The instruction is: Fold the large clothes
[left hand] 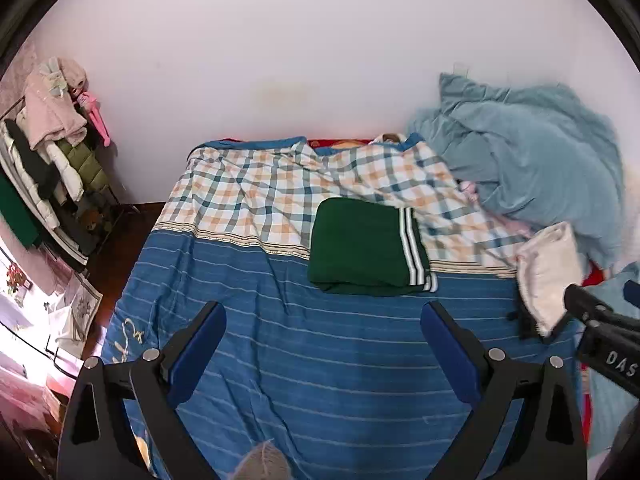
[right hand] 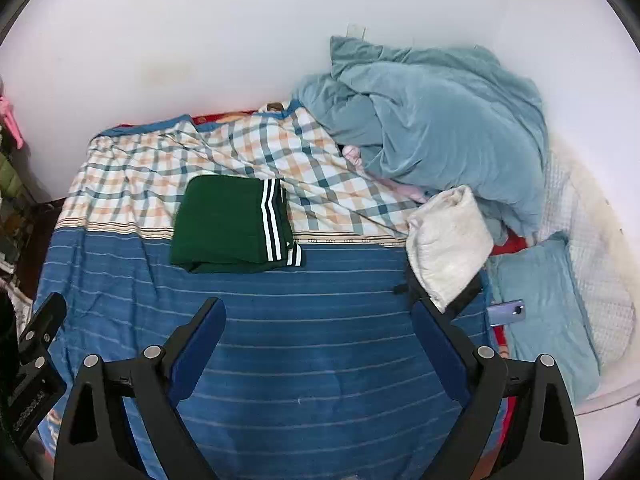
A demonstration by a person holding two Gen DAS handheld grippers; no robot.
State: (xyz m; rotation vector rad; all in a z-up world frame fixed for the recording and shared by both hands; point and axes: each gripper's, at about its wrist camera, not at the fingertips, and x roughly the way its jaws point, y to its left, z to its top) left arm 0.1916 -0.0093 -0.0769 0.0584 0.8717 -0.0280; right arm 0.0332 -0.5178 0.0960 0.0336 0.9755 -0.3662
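A dark green garment (left hand: 360, 246) with white stripes lies folded into a neat rectangle on the bed, across the line between the checked and blue striped parts of the cover (left hand: 280, 360). It also shows in the right wrist view (right hand: 228, 226). My left gripper (left hand: 323, 320) is open and empty, held above the blue cover short of the garment. My right gripper (right hand: 318, 318) is open and empty too, right of the garment and short of it. Part of the right gripper's body (left hand: 608, 340) shows at the right edge of the left wrist view.
A crumpled light blue quilt (right hand: 432, 128) is piled at the bed's far right. A white folded cloth (right hand: 448, 244) lies on a black item by a blue pillow (right hand: 548, 312) and a phone (right hand: 506, 312). A clothes rack (left hand: 52, 152) stands left of the bed.
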